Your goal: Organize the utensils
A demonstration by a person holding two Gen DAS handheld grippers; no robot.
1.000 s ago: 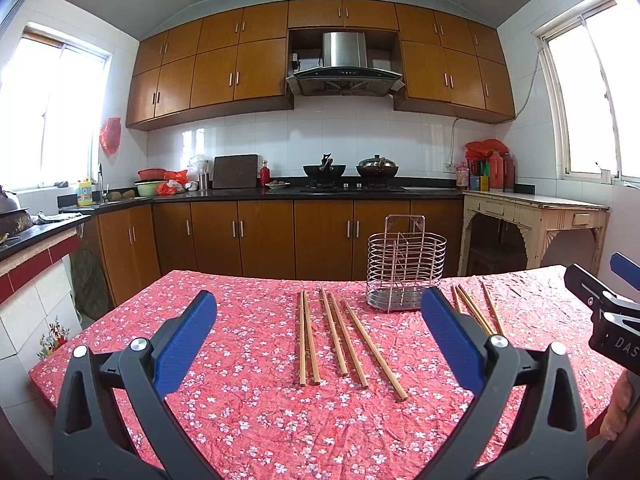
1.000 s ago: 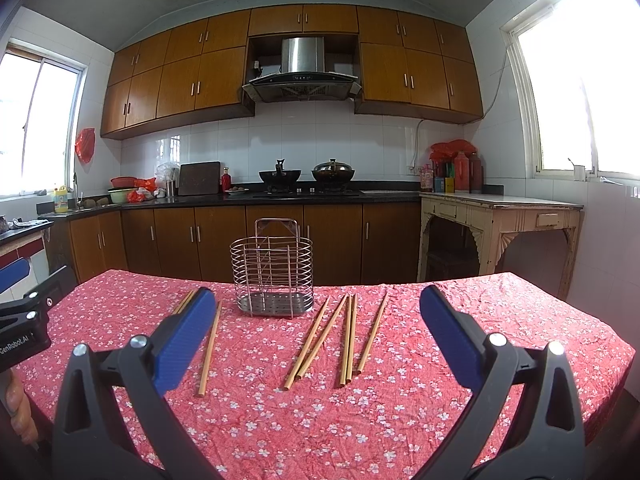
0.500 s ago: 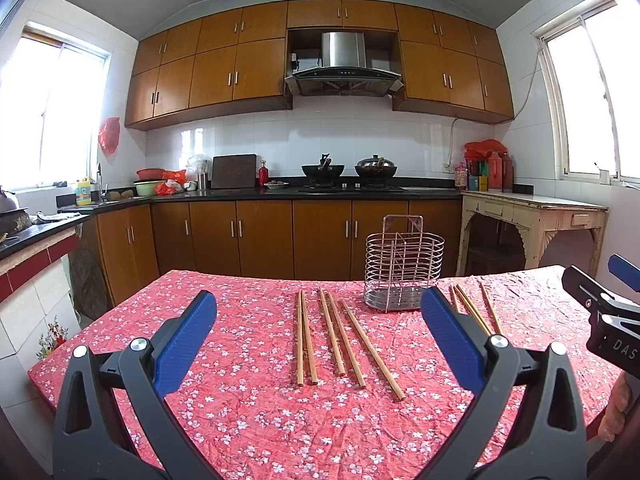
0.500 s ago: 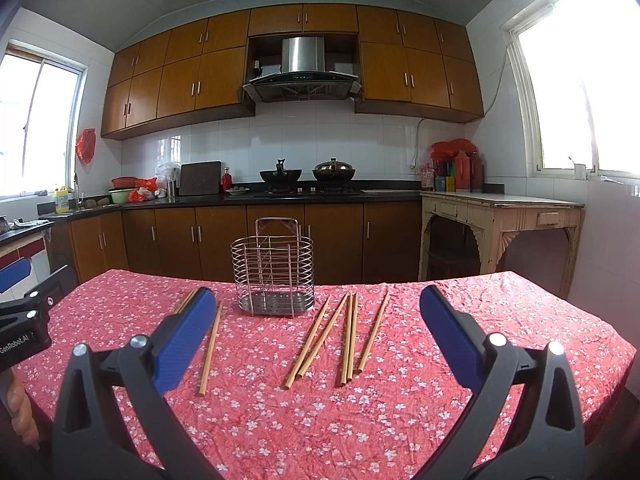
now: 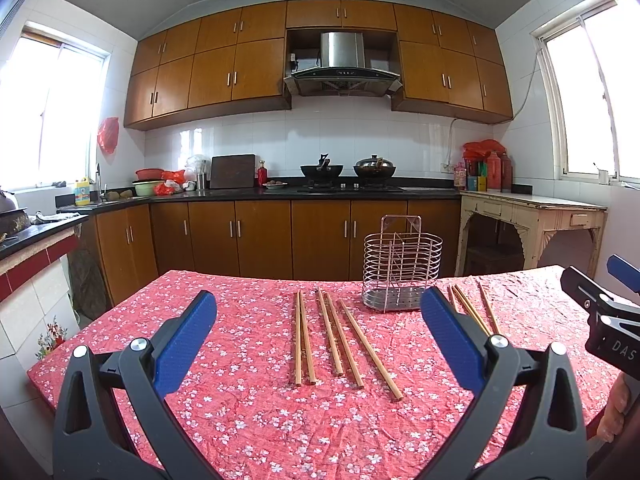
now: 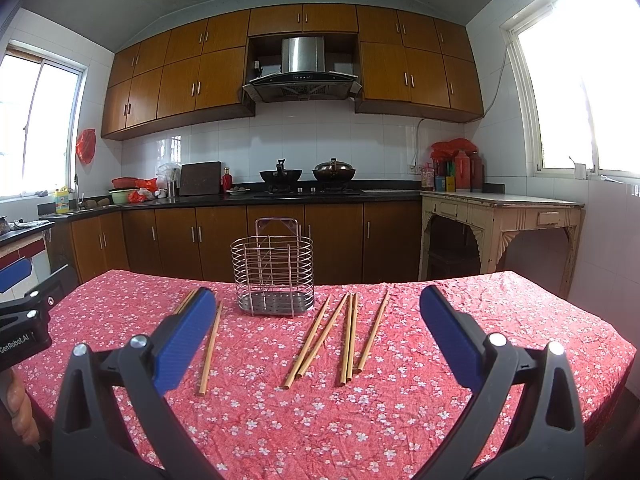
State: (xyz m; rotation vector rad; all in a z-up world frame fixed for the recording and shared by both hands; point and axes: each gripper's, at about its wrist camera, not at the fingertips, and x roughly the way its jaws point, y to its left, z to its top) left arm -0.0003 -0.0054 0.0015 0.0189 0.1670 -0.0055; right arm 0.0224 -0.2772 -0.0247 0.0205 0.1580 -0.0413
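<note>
Several wooden chopsticks (image 5: pixel 340 336) lie flat on the red floral tablecloth (image 5: pixel 248 420), left of a wire utensil holder (image 5: pixel 402 272) that stands upright and looks empty. More chopsticks (image 5: pixel 472 312) lie to its right, partly hidden by my left gripper's pad. My left gripper (image 5: pixel 318 340) hovers open, short of the chopsticks, with nothing between its fingers. In the right wrist view the holder (image 6: pixel 272 276) stands ahead on the left, with chopsticks (image 6: pixel 332 336) fanned out to its right and others (image 6: pixel 210 348) to its left. My right gripper (image 6: pixel 318 340) is open and holds nothing.
The table's edges fall away at the left (image 5: pixel 36 376) and right (image 6: pixel 624 360). Each gripper shows at the border of the other's view, held by a hand (image 5: pixel 616 412). Kitchen counters (image 5: pixel 280 192) and a cream side table (image 5: pixel 532 208) stand beyond the table.
Both grippers stay open and nearly still. The left wrist view has drifted very slightly; nothing on the table has moved.
</note>
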